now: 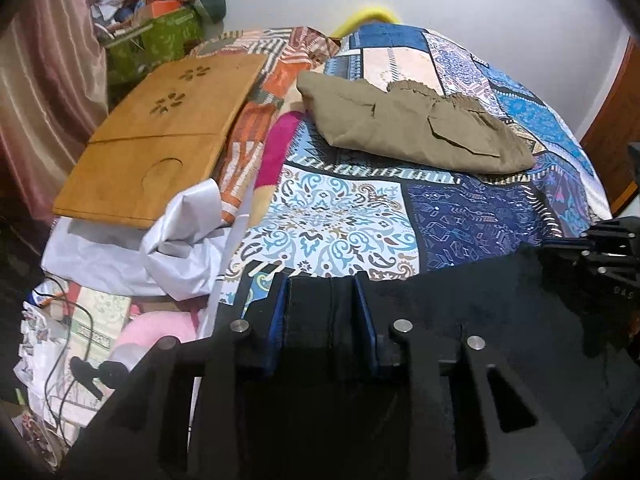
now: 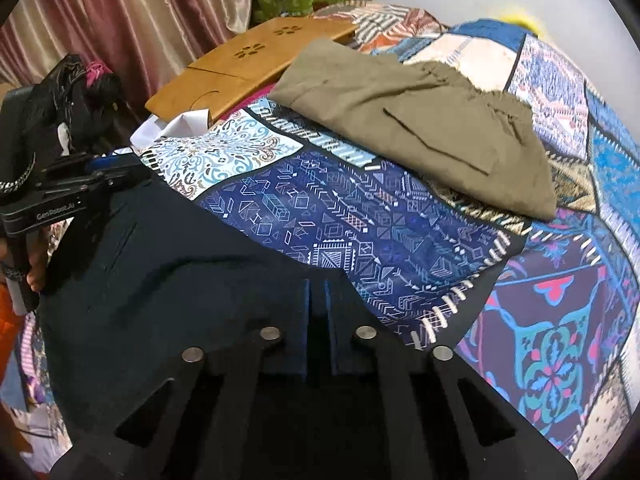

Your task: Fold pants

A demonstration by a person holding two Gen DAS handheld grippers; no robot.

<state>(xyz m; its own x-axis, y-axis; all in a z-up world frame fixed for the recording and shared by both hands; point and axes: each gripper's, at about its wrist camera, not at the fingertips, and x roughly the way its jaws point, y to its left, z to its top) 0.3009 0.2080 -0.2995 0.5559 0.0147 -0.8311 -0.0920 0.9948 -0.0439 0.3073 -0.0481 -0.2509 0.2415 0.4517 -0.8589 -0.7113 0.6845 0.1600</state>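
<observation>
The dark pants (image 2: 152,248) lay at the near edge of the bed, right under both cameras, and they looked soft and floppy, light enough to lift but quick to sag and bunch up. The left gripper (image 1: 325,312) had its two blue-edged fingers on either side of a thick fold of the dark cloth, and it seemed to be pinching that fold, though the cloth was too dark to be sure. The right gripper (image 2: 317,304) had its jaws squeezed almost together on the edge of the same pants. A good place to hold seemed to be the two corners of one edge, so the cloth would hang flat and not twist. Past the pants, toward 12 o'clock, the patterned bedspread (image 1: 344,216) was bare and looked like a fine spot for folding. Farther off, at about 1 o'clock, sat tan pants (image 1: 412,128), already folded, which could get bumped. At 10 o'clock lay a wooden tray (image 1: 160,144) over white cloth (image 1: 180,256), near enough to snag. A green box (image 1: 160,44) and a curtain (image 2: 120,20) were farthest.
</observation>
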